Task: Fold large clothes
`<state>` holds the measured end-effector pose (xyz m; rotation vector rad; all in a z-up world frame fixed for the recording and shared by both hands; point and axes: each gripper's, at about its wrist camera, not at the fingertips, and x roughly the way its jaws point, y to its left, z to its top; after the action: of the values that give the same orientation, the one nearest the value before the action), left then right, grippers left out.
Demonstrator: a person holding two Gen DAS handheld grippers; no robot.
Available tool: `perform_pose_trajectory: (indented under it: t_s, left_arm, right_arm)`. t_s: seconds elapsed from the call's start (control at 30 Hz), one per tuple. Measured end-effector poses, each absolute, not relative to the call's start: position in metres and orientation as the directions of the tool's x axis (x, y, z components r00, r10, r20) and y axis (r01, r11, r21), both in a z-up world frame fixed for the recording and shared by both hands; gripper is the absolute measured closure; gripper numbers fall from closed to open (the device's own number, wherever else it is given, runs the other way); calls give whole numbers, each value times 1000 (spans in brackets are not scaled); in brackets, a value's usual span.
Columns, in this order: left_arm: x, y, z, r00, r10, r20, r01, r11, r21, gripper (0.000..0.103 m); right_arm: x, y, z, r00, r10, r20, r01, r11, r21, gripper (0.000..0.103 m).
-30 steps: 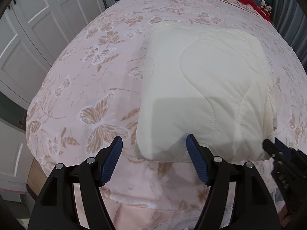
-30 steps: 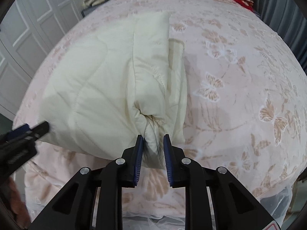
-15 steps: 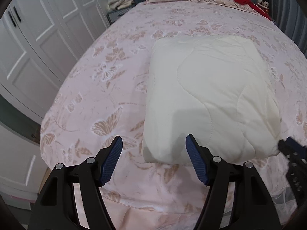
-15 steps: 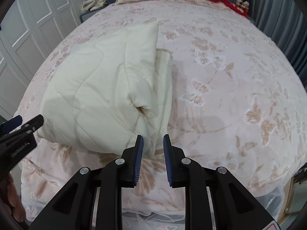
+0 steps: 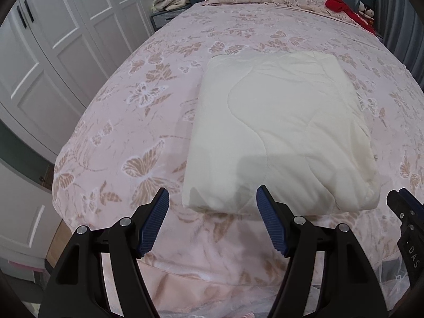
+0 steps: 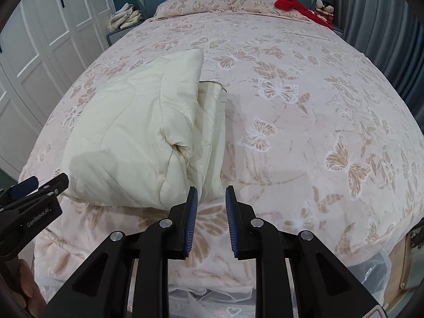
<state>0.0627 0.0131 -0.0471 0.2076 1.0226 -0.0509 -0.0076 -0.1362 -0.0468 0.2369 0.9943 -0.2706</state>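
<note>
Right tool point(image 6: 211, 206): released from the quilt's corner and drawn back, jaws now narrowly parted, empty. Left tool point(image 5: 212, 216): also backed off, jaws wide, empty. Cream quilt point(image 5: 275, 132): folded into a thick rectangular bundle, resting near the foot of the bed point(image 5: 148, 122). Status: folding appears essentially finished; right-side layers point(image 6: 209, 122) sit slightly uneven, perhaps needing tidying.

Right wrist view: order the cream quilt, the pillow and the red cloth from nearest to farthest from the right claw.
1. Cream quilt, folded, just ahead-left of the right claw.
2. Pillow, at the headboard.
3. Red cloth, far right corner; about level with the pillow, too close to call.
</note>
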Motion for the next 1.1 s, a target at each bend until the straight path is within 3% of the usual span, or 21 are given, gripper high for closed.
perform_pose_trajectory:
  t_s: [0.73,0.83,0.9,1.1]
  left_arm:
    - [26,0,-46,562,51,-826,165,971,172,36]
    - [27,0,-47,561,48,-826,165,972,168,35]
    - [29,2,-46,562,48,-826,156,974,163,30]
    - [49,8,-41,570,72,-819,124,977,173,30]
  right_arm:
    - [-35,-128,-43,535,-109,-838,336,937,93,80]
    - [-30,-129,-41,542,-93,-835,329,938,109,80]
    - [-23,-131,-34,560,-80,-824,324,937,128,80]
    - [2,-126,-34,554,-91,-828,313,944,106,79]
